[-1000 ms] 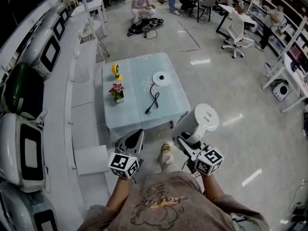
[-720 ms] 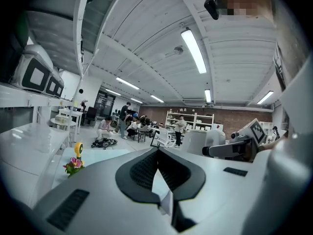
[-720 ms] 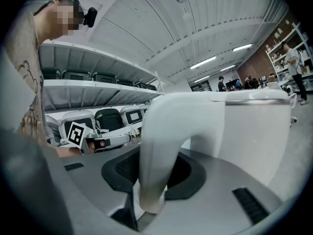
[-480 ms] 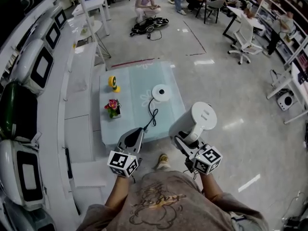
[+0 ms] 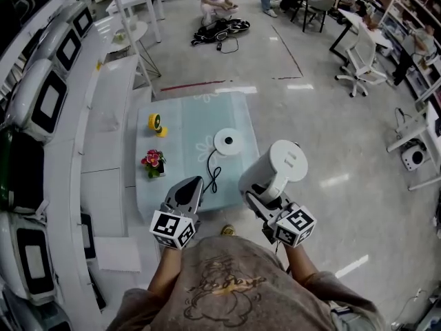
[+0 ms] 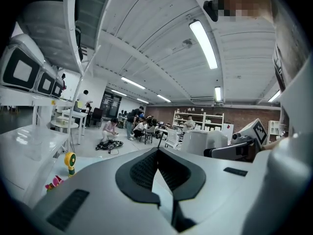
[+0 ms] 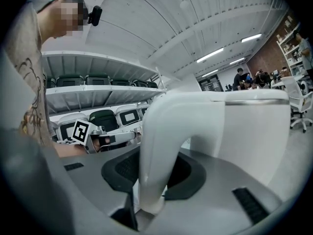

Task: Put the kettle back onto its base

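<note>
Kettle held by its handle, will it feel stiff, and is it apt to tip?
Likely stiff: the kettle looks like a hard white shell. It may tilt, since the jaws pinch only its handle, off to one side. Weight unclear: contents hidden.

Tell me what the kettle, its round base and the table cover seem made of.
The kettle: likely plastic, smooth white with soft sheen, one-piece moulded handle. The base: probably the same white plastic, with a dark centre spot. The table cover: seemingly cloth, pale teal with a faint flower print.

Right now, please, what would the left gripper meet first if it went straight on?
The left gripper would probably meet the pale-blue clothed table, near the black cable; depth unclear.
</note>
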`<move>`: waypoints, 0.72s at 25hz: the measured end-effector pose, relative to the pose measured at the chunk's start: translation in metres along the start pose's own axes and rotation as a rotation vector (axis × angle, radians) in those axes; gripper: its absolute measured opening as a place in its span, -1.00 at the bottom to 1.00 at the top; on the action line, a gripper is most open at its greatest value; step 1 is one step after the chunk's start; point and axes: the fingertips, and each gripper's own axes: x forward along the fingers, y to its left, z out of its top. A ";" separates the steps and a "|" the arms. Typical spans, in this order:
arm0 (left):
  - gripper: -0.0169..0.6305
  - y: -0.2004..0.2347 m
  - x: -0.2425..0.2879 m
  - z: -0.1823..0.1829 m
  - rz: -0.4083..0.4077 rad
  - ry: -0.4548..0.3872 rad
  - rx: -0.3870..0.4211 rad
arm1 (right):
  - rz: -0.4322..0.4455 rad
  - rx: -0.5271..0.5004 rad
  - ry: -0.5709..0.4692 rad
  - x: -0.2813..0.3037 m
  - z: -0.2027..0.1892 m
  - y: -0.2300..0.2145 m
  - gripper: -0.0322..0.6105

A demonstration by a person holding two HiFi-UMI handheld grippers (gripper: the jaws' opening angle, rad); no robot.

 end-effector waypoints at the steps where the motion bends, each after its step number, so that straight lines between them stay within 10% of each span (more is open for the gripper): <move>1: -0.88 0.001 0.005 0.000 0.001 0.000 0.001 | 0.006 -0.002 0.005 0.003 0.000 -0.004 -0.54; 18: -0.88 0.035 0.058 -0.001 -0.058 0.055 0.001 | -0.003 -0.066 0.018 0.059 0.023 -0.050 -0.54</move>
